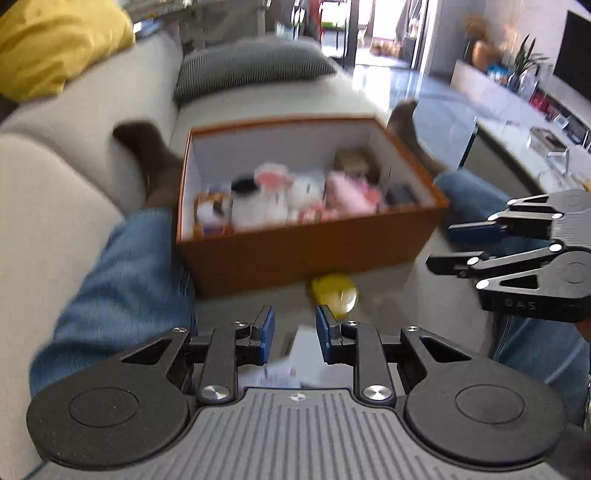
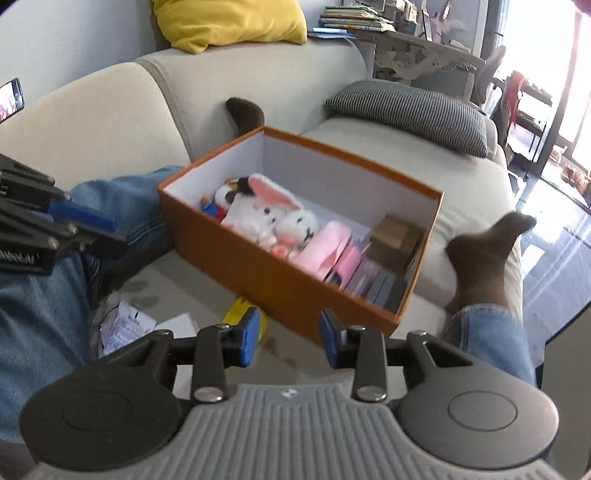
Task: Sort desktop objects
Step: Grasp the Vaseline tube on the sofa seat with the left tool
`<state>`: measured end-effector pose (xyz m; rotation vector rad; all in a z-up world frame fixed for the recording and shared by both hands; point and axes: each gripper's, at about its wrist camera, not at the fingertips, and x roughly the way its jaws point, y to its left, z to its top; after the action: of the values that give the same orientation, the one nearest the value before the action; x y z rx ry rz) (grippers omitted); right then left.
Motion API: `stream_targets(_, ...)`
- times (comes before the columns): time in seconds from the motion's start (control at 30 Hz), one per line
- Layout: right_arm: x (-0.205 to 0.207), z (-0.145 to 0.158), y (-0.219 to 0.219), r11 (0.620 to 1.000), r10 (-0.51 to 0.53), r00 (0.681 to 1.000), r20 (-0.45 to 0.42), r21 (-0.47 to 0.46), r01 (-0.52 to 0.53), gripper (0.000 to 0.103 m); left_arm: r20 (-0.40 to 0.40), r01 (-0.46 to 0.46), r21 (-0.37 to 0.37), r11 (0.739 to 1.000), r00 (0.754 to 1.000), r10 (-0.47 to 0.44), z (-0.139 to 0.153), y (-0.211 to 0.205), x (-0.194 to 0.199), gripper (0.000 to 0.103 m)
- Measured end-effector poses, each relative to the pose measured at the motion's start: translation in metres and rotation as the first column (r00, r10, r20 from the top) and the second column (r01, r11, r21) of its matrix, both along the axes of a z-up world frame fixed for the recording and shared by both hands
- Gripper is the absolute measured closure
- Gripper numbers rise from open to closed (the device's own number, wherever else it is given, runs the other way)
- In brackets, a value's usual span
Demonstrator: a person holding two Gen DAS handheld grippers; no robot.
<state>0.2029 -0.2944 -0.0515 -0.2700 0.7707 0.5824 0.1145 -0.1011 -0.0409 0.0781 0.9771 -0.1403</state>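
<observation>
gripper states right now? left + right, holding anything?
Left gripper: open, nothing between its pads.
Right gripper: open, empty.

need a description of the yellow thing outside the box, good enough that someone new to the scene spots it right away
Start at the orange box on the beige sofa, between the person's denim-clad legs. Just outside its near long wall, on the cushion, lies a small yellow object, partly hidden behind the right gripper in the right wrist view. It is the only yellow item there; the papers beside it are white.

box orange, white inside | rabbit white-pink | cushion grey-striped | pillow yellow
</observation>
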Motion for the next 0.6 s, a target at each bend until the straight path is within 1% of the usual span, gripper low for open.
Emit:
stream_targets(0.1, -0.013, -0.009, 0.003, 1.0, -0.013, 1.0, -0.015, 0.009, 0.013, 0.065, -0.07, -0.018, -0.012, 1.0, 0.997, 0.018, -0.016, 0.006, -0.006, 0.074)
stream_targets(0.2, -0.026, -0.021, 0.009, 1.0, -0.002, 1.0, -0.031, 0.011, 0.002, 0.065, -0.115, -0.035, -0.003, 0.999, 0.993, 0.034, -0.028, 0.009, -0.01, 0.074)
stream_targets(0.27, -0.033, -0.03, 0.016, 1.0, 0.023, 0.998, -0.052, 0.017, -0.023, 0.065, -0.144, -0.031, 0.012, 0.999, 0.989, 0.032, -0.033, 0.007, -0.01, 0.073)
stream_targets(0.33, -0.037, -0.039, 0.023, 0.998, 0.056, 0.995, -0.079, 0.023, -0.054, 0.065, -0.186, -0.015, 0.036, 0.999, 0.982, 0.022, -0.04, 0.003, -0.011, 0.069)
stream_targets(0.4, -0.039, -0.047, 0.032, 0.995, 0.101, 0.99, -0.103, 0.015, -0.1, 0.064, -0.229, -0.024, 0.065, 0.998, 0.973, 0.038, -0.049, 0.001, -0.01, 0.068)
stream_targets(0.43, -0.042, -0.051, 0.037, 0.992, 0.123, 0.987, -0.106, 0.001, -0.123, 0.063, -0.254, -0.033, 0.074, 0.997, 0.966, 0.051, -0.055, 0.001, -0.008, 0.066)
stream_targets(0.47, -0.043, -0.056, 0.041, 0.989, 0.141, 0.984, -0.105, -0.018, -0.143, 0.06, -0.281, -0.045, 0.08, 0.996, 0.957, 0.066, -0.062, 0.001, -0.006, 0.063)
stream_targets(0.5, -0.044, -0.059, 0.044, 0.988, 0.15, 0.983, -0.106, -0.029, -0.154, 0.057, -0.309, -0.061, 0.087, 0.994, 0.947, 0.085, -0.069, 0.002, -0.003, 0.055)
stream_targets(0.53, -0.044, -0.062, 0.046, 0.986, 0.16, 0.981, -0.112, -0.034, -0.165, 0.057, -0.329, -0.075, 0.096, 0.993, 0.939, 0.103, -0.075, 0.001, 0.0, 0.052)
stream_targets(0.6, -0.041, -0.067, 0.046, 0.985, 0.165, 0.977, -0.134, -0.026, -0.17, 0.056, -0.34, -0.083, 0.112, 0.99, 0.933, 0.117, -0.082, 0.0, 0.005, 0.05)
